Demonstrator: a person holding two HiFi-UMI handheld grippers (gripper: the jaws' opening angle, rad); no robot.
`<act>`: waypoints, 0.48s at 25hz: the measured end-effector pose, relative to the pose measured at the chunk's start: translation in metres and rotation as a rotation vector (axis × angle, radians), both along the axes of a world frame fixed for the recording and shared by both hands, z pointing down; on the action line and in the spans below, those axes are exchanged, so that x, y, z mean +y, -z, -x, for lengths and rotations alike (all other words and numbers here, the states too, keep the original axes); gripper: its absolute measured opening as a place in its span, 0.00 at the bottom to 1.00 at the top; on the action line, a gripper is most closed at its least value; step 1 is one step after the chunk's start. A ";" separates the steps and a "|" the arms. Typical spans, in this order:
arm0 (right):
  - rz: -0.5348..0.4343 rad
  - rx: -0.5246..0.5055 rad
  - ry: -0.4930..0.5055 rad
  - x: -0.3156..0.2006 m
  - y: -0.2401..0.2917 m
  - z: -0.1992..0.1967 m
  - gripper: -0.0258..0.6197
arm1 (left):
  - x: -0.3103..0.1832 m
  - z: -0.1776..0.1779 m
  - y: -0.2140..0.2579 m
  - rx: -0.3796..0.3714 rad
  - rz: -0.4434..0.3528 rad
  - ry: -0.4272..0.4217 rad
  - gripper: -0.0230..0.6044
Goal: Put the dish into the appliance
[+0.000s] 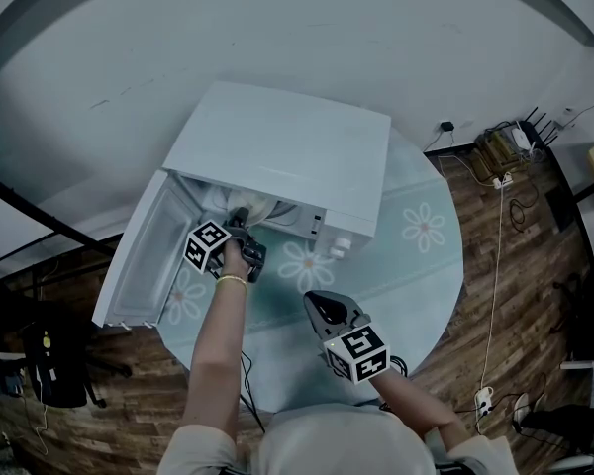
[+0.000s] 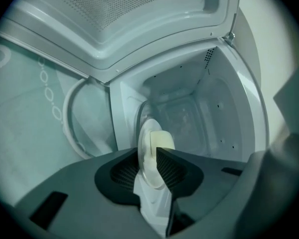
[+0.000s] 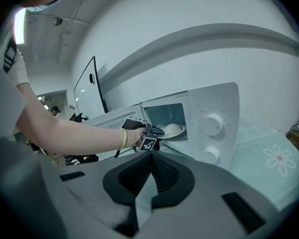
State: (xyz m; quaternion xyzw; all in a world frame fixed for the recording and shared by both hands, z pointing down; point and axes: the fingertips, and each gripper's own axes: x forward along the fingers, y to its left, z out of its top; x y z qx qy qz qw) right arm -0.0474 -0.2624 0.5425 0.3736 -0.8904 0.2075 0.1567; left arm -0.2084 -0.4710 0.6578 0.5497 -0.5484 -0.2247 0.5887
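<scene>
White dish (image 3: 172,131) level in left tool (image 2: 148,158), inside microwave (image 1: 277,146)

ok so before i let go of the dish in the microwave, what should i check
1. Door open wide: ok, it stands out to the left of the microwave.
2. Left gripper holding the dish: ok, jaws shut on its rim.
3. Dish past the opening: ok, the right gripper view shows it inside the cavity.
4. Dish resting on the cavity floor: cannot tell.
5. Room in the cavity: ok, no other item shows there.
6. Right gripper out of the way: ok, shut on nothing, over the table, short of the microwave.
</scene>
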 end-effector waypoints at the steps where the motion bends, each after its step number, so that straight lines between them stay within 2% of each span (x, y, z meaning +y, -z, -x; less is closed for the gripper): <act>1: -0.001 0.000 0.001 0.000 0.001 0.001 0.05 | -0.001 0.000 0.003 -0.004 -0.014 -0.002 0.20; 3: -0.004 -0.001 0.003 0.001 0.003 0.002 0.05 | 0.000 0.001 0.007 -0.024 -0.030 -0.006 0.30; 5: -0.008 -0.002 0.005 0.003 0.004 0.003 0.05 | 0.003 0.004 0.008 -0.046 -0.029 -0.007 0.35; 12: -0.022 -0.006 0.010 0.014 0.010 0.004 0.05 | 0.022 0.006 0.014 -0.056 -0.030 -0.013 0.37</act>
